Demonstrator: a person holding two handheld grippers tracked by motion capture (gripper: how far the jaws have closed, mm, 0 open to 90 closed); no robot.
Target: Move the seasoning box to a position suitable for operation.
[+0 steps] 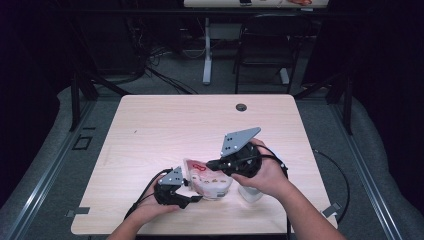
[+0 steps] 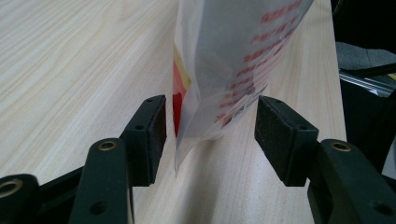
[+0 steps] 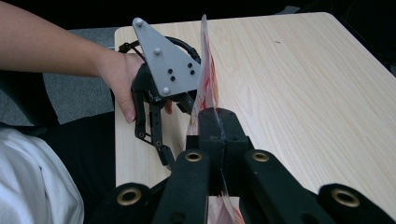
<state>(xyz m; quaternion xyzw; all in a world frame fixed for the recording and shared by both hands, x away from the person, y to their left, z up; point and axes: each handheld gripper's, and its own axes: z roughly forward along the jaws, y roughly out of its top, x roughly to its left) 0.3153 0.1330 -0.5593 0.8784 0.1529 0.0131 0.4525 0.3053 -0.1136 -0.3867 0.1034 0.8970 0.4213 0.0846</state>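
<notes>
My right hand-held gripper [image 3: 219,122] pinches the bag [image 1: 210,181] edge.
My left hand-held gripper [image 2: 210,135] stands spread around its corner, the print blurred and cut off above.

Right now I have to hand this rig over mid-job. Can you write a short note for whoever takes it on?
Right gripper: shut on the top edge of the plastic bag, holding it up on edge above the table.
Left gripper: open, its jaws on either side of the bag's lower corner; the pads are not pressing on it yet.
Bag: clear with red print, something inside it; its lower part hangs near the front of the table between the two grippers.
Done: bag pinched and lifted by the right gripper.
Left: probably close the left gripper on the corner, then carry on with both.
</notes>
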